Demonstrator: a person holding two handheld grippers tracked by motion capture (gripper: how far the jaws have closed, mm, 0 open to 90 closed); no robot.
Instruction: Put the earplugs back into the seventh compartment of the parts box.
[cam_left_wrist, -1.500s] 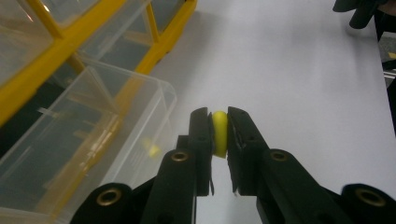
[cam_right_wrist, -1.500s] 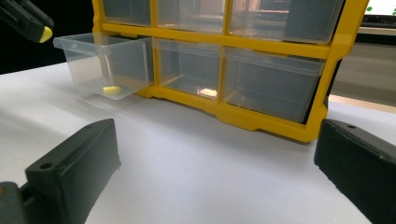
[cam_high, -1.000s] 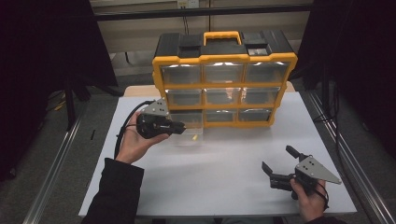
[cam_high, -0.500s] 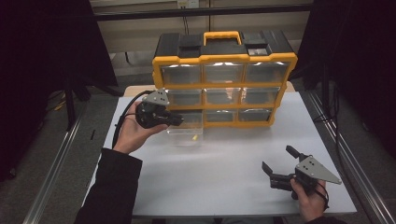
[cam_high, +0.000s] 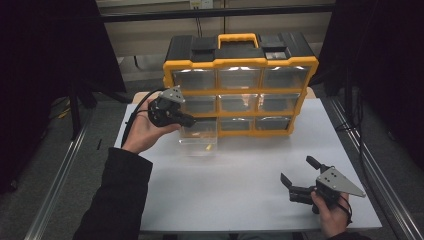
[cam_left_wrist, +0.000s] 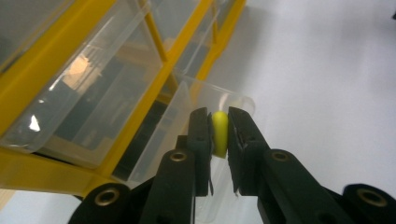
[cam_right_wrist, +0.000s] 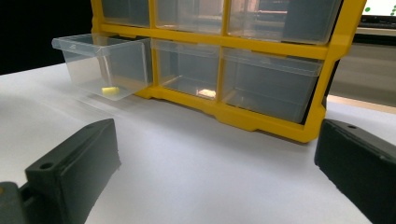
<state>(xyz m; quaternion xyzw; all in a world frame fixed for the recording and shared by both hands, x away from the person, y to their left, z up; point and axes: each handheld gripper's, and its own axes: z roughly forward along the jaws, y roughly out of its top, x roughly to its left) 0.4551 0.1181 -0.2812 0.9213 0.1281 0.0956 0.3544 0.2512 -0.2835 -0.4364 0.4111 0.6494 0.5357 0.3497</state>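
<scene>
A yellow and black organiser (cam_high: 240, 65) with clear drawers stands at the back of the white table (cam_high: 235, 195). Its bottom-left drawer (cam_high: 200, 137) is pulled out, and a small yellow piece (cam_high: 207, 147) lies inside. My left gripper (cam_high: 192, 121) hovers at the drawer's back left corner, in front of the organiser's left column. In the left gripper view it (cam_left_wrist: 218, 114) is shut on another small yellow piece (cam_left_wrist: 220, 133) above the open drawer (cam_left_wrist: 205, 100). My right gripper (cam_high: 298, 170) rests open near the table's front right. The right gripper view has the drawer (cam_right_wrist: 102, 65) and the yellow piece (cam_right_wrist: 110, 90) in it.
The other drawers (cam_high: 240, 102) are pushed in. Some hold small items I cannot make out. A cable (cam_high: 134, 112) trails off the left gripper over the table's left edge. Metal rails (cam_high: 60, 175) run along both sides of the table.
My left gripper has moved back and up, from in front of the open drawer to its back left corner beside the organiser. The right gripper has stayed still.
</scene>
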